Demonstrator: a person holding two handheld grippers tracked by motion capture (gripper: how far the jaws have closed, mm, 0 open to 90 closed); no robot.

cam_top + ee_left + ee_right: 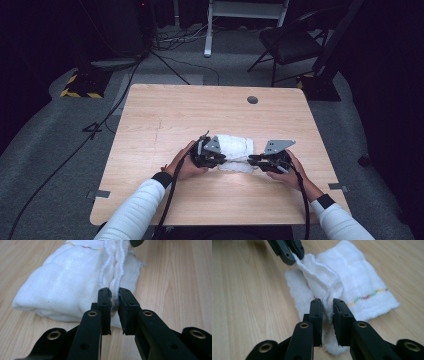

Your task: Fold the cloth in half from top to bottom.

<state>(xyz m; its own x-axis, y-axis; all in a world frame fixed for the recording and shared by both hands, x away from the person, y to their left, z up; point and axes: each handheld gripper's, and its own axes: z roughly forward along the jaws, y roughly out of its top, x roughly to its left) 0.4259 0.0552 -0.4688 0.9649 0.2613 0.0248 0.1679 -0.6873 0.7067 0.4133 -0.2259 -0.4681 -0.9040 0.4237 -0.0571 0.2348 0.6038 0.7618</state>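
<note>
Where jaws pinch, woven white cloth point(65, 282) bunches (soft).

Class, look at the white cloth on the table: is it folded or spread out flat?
Folded. The cloth lies in a thick, layered bundle, and each gripper pinches its stacked near edges, left and right.

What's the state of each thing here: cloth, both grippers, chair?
White cloth: folded, lying on the table, near edge pinched up at two spots.
Left gripper: shut on the cloth edge.
Right gripper: shut on the cloth edge.
Chair: unfolded, standing, unoccupied, beyond the table.
</note>
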